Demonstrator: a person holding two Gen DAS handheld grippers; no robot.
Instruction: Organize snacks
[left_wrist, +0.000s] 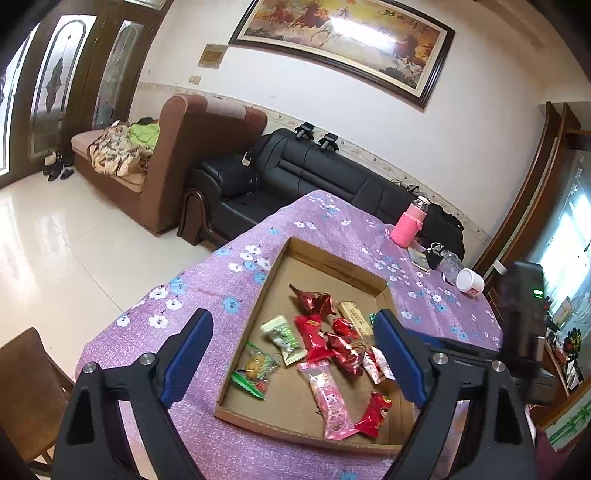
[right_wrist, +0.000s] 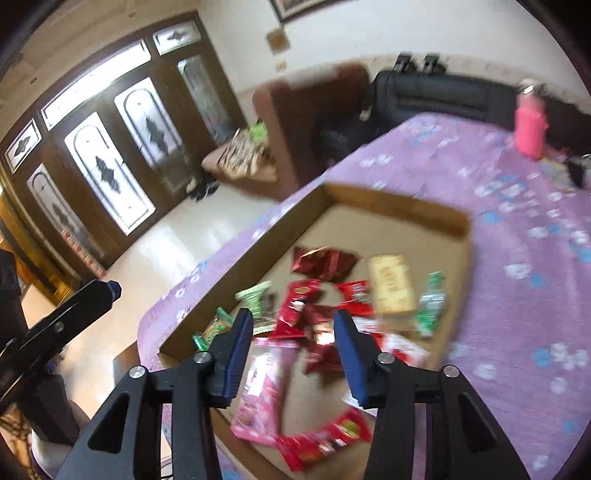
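All visible wrapped snacks (left_wrist: 317, 347) lie inside shallow cardboard tray (left_wrist: 236, 328) on purple floral counter (left_wrist: 207, 280); none seen outside. Left gripper (left_wrist: 293, 354) and right gripper (right_wrist: 293, 354) fingers spread, empty.

The whole right wrist view is smeared by motion blur, so the print on the snack packets (right_wrist: 325, 295) in the cardboard tray (right_wrist: 406, 206) cannot be read there. The right gripper's fingers (right_wrist: 236, 354) cover parts of a pink packet (right_wrist: 258, 398) and a dark red one (right_wrist: 321, 350). In the left wrist view, the left gripper's blue finger (left_wrist: 399, 354) hides the tray's (left_wrist: 332, 258) near right corner and part of a small white-and-red packet (left_wrist: 376, 365). A dark device (left_wrist: 522, 314) with a green light blocks the table's right edge. The wooden chair (left_wrist: 26, 384) is cut off by the frame. Small items beside the pink bottle (left_wrist: 408, 225) are too small to identify.
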